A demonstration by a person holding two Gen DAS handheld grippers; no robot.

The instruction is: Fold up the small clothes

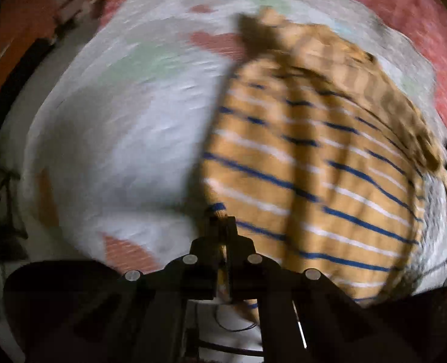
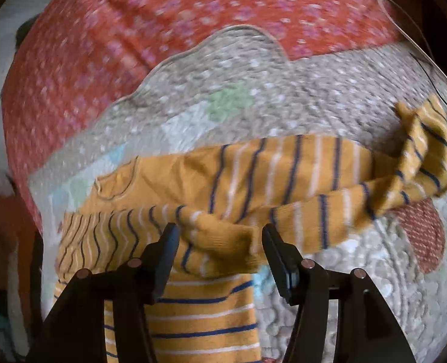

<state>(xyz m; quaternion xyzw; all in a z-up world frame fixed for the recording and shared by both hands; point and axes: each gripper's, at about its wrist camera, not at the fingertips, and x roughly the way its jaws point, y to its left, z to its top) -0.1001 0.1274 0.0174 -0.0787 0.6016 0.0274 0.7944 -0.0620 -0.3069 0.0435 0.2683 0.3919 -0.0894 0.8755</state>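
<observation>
A small mustard-yellow shirt (image 1: 314,163) with blue and white stripes lies on a pale quilt (image 1: 117,139). My left gripper (image 1: 221,227) is shut on the shirt's edge, with yellow cloth pinched between the fingers. The left wrist view is motion-blurred. In the right wrist view the same shirt (image 2: 253,169) lies across the quilt (image 2: 253,90), one sleeve trailing to the right. My right gripper (image 2: 220,236) is open, its fingers on either side of a folded sleeve cuff (image 2: 223,242) without closing on it.
A red floral bedspread (image 2: 163,24) lies under and beyond the quilt. A thin cable (image 2: 410,30) runs along the upper right. Orange and dark objects (image 1: 17,30) sit at the bed's left edge.
</observation>
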